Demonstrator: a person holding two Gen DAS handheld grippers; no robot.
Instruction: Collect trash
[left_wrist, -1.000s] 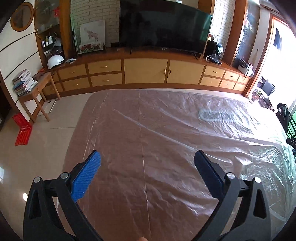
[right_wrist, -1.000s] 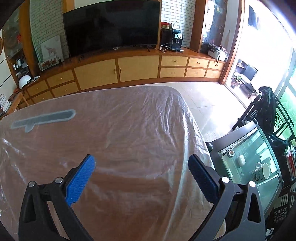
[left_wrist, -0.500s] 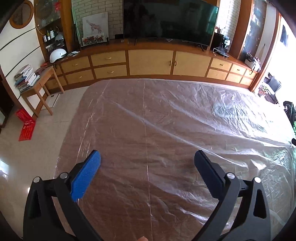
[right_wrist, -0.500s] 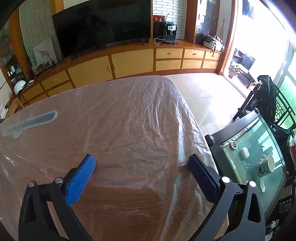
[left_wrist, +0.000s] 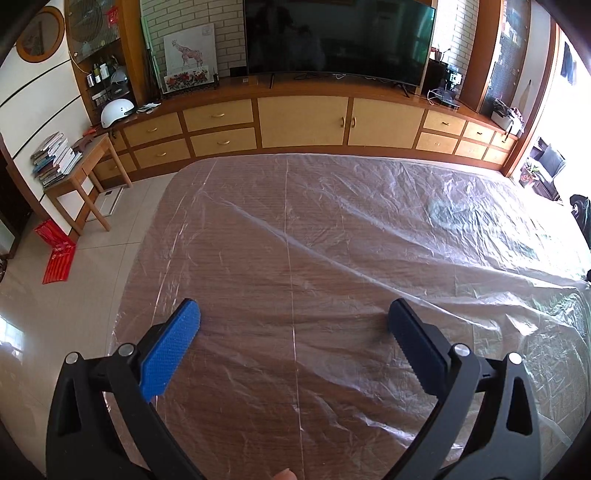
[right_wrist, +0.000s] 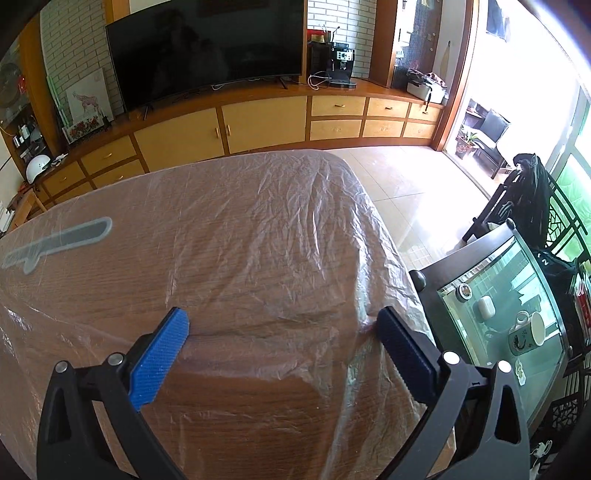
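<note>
A wide wooden table (left_wrist: 258, 266) is covered by a thin clear plastic sheet (left_wrist: 369, 206), wrinkled across its top. My left gripper (left_wrist: 293, 314) is open and empty, held just above the sheet near the table's left part. My right gripper (right_wrist: 282, 321) is open and empty above the sheet (right_wrist: 258, 229) at the table's right end, where the plastic drapes over the edge. A grey printed patch on the sheet (right_wrist: 59, 243) lies at far left in the right wrist view. No other loose trash shows.
A long wooden cabinet (left_wrist: 303, 122) with a large TV (left_wrist: 340, 37) runs along the far wall. A small side table with books (left_wrist: 70, 166) and a red bag (left_wrist: 55, 251) stand left. A glass-topped stand with cups (right_wrist: 509, 310) sits right of the table.
Both grippers have moved forward and lower over the sheet; the far cabinet looks nearer. Both stay open and empty.
</note>
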